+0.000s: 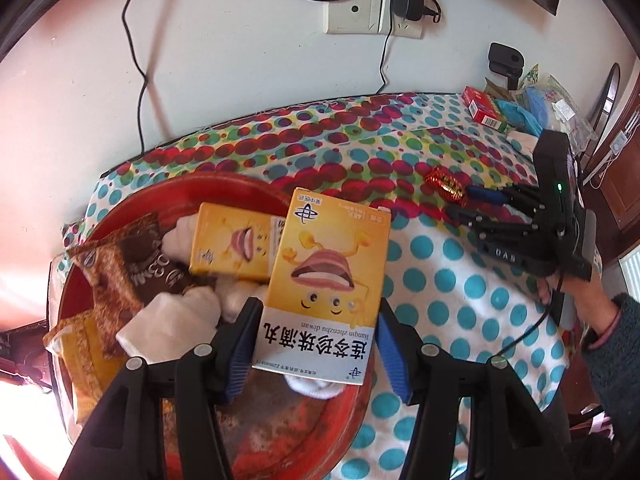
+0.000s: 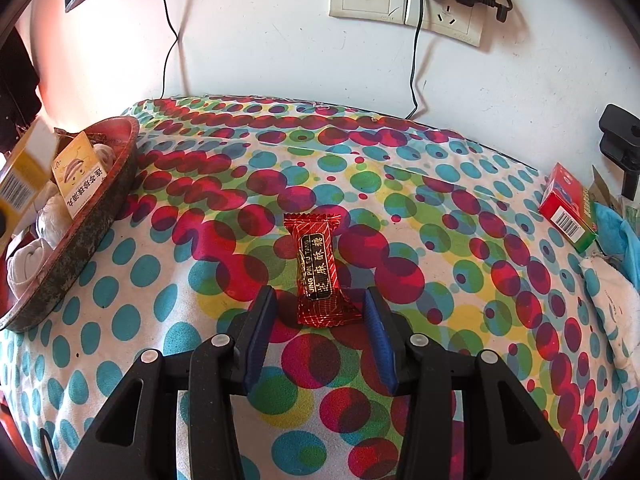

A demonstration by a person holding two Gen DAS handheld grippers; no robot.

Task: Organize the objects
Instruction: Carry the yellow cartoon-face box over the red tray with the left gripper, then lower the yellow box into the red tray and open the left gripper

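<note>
Jaws apart on both — right gripper (image 2: 320,312) straddles red foil-wrapped candy (image 2: 320,270), frame centre — light, crinkly, slippery; pinch mid-body. Left gripper (image 1: 316,336) loosely flanks yellow cardboard medicine box (image 1: 326,284).

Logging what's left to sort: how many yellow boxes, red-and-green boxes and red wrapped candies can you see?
Yellow boxes: 2, nearer box and farther box
Red-and-green box: 1
Red candy: 1
Total: 4
</note>
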